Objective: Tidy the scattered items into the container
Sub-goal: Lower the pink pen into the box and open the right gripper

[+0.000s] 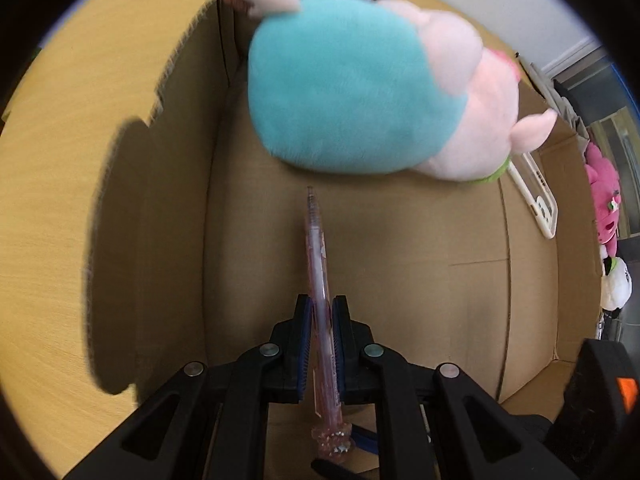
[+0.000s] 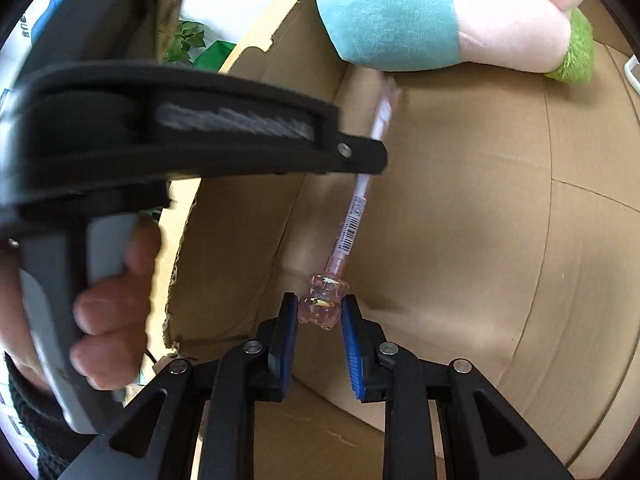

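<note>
A clear pink pen [image 1: 318, 264] with a bear-shaped cap is held in my left gripper [image 1: 321, 308], which is shut on its barrel above the floor of the cardboard box [image 1: 420, 248]. In the right wrist view the same pen [image 2: 354, 220] hangs over the box [image 2: 480, 200]. Its bear cap [image 2: 322, 300] sits between the pads of my right gripper [image 2: 320, 314], which looks open with small gaps at both sides. The left gripper's body [image 2: 200, 140] crosses that view. A teal and pink plush toy [image 1: 360, 88] lies in the box beyond the pen.
A white phone case [image 1: 536, 196] leans against the box's right wall. Pink and white plush toys [image 1: 608, 216] sit outside the box at the right. The wooden table [image 1: 60, 200] lies to the left. A green plant [image 2: 188, 44] stands beyond the box.
</note>
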`<state>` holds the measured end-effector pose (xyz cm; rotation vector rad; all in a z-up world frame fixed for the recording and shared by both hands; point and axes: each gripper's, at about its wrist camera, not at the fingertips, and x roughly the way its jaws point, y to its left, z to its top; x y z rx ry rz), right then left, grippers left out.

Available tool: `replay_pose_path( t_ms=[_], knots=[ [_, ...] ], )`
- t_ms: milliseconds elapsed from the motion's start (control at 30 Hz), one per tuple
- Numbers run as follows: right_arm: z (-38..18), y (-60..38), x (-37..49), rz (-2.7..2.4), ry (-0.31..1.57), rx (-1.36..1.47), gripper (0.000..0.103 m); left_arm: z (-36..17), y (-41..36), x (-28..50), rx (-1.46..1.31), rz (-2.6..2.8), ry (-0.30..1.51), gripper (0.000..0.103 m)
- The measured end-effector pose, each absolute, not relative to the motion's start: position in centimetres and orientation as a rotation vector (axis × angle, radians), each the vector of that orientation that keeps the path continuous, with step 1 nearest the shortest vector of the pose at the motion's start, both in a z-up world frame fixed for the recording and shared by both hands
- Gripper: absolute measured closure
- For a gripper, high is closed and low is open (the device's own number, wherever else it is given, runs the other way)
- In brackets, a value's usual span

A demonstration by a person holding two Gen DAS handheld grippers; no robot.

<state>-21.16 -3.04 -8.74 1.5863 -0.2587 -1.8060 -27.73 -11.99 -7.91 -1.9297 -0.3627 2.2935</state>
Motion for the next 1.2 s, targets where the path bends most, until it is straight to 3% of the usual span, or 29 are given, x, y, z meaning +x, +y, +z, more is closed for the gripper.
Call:
replay_pose_path(
  t_ms=[600, 733, 900, 1100, 1133, 1200],
  knots=[
    [-8.8, -3.1, -21.8, -1.821, -0.197, 1.617, 0.076, -8.4, -11.4, -27.2, -1.946, 2.298, -0.318, 0.094],
    [-8.5, -2.6, -22.0, -1.841, -0.194, 1.615, 0.062, -7.9, -11.3, -26.9, -1.920, 2.302, -0.335, 0.094],
    [-7.6, -2.0, -22.0, -1.901, -0.157, 1.604, 0.047, -6.6, -11.3, -26.2, -1.880, 2.325, -0.347, 0.079],
    [-5.0, -0.4, -20.9, -2.027, -0.105, 1.529, 0.017, -2.4, -11.2, -23.6, -1.738, 2.462, -0.285, 0.078],
    [-4.5, 0.0, -20.5, -2.052, -0.089, 1.510, 0.013, -1.6, -11.4, -22.8, -1.704, 2.493, -0.279, 0.076],
    [-3.0, 0.9, -19.2, -2.102, -0.062, 1.458, 0.010, 0.5, -11.5, -20.6, -1.609, 2.592, -0.241, 0.063]
  ],
)
